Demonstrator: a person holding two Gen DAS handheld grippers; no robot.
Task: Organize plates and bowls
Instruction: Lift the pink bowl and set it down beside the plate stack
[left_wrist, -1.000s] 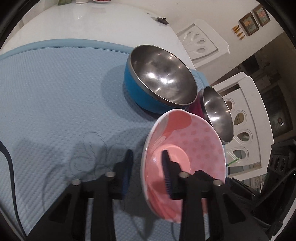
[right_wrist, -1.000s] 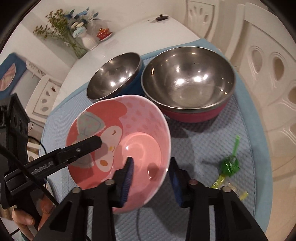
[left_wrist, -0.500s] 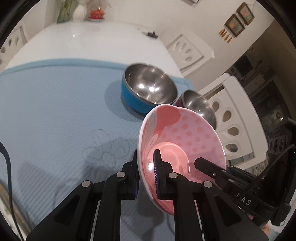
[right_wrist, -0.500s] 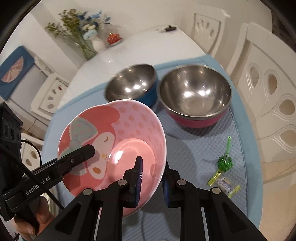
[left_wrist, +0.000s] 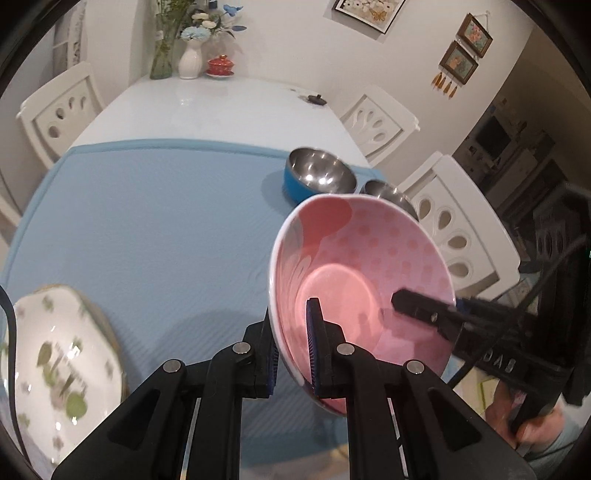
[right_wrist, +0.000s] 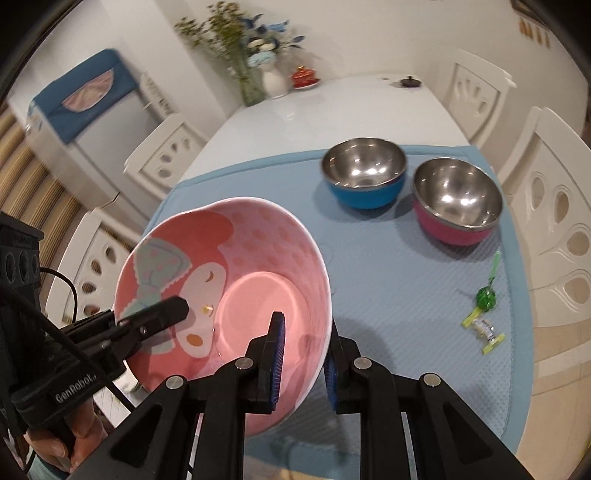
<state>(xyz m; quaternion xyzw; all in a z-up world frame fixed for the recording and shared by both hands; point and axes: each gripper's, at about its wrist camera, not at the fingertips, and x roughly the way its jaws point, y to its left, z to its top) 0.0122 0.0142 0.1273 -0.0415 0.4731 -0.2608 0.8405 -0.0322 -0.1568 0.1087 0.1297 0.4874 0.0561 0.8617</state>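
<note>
Slippage is the main worry: the pink bowl hangs in the air above the blue mat, carried only by two thin pinches on opposite sides of its rim. The left tongs are clamped on the near rim, one pad inside and one outside; the right tongs are clamped on the other side the same way. The bowl looks like glazed ceramic or melamine, smooth and glossy, with a steep curved wall, so narrow ribbed pads have little to bite on. If the two hands drift apart or twist against each other, one rim could pop free and the bowl would swing or drop. It is already tilted, which loads the lower grip more.

Ahead of the right tongs sit a blue steel-lined bowl and, just beside it, a pink steel-lined bowl, both rounded, hard and shiny inside; a careless lowering could knock them or clang. Below and to the left of the left tongs lies a white plate with green leaf print, near the bench edge. A green wrapped candy lies on the textured mat to the right.
</note>
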